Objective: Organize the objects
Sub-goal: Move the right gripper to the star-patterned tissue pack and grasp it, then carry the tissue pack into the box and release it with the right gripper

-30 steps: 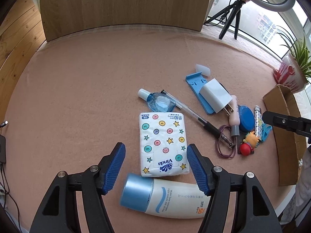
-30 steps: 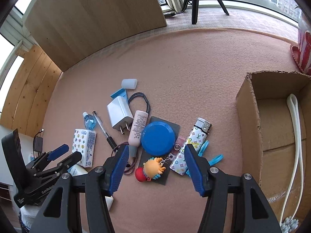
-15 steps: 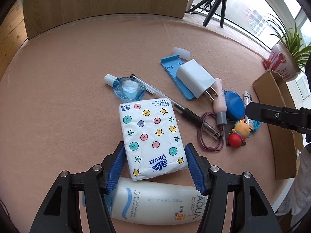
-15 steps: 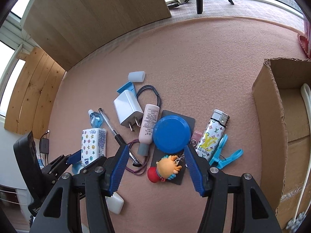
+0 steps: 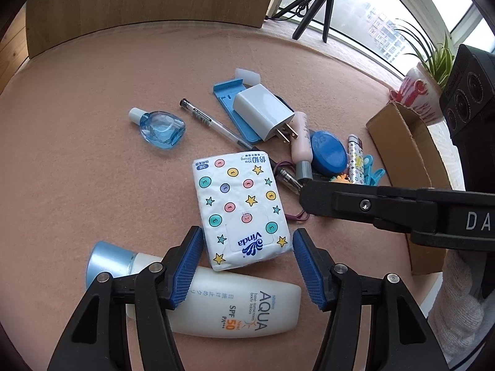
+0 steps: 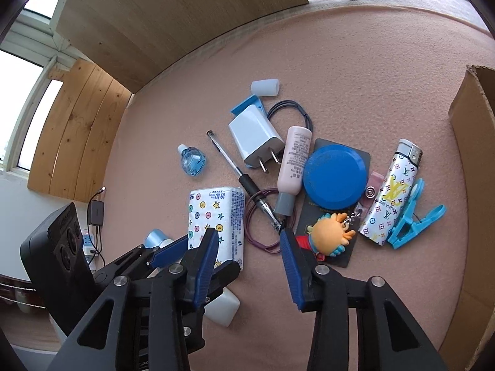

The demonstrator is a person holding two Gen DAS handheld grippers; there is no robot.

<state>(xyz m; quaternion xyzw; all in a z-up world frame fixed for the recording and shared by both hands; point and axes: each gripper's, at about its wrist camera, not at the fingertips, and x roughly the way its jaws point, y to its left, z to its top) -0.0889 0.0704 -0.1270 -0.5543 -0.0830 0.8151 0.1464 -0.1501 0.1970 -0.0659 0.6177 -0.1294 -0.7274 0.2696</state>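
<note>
We are straddling the tissue pack [image 5: 243, 210] on the bench [image 5: 92, 154] with the left gripper [image 5: 246, 266], released; right gripper [image 6: 249, 262] closing on nothing; centring pads before clenching

Steep close views (shared clutter [image 5: 309, 142])

Left gripper [image 5: 247, 249]: we tilt it steeply downward, jaws parted, blue pads clear on both sides.
Right gripper [image 6: 249, 252]: we angle it downward too, jaws closing, nothing pressed between them.
</note>
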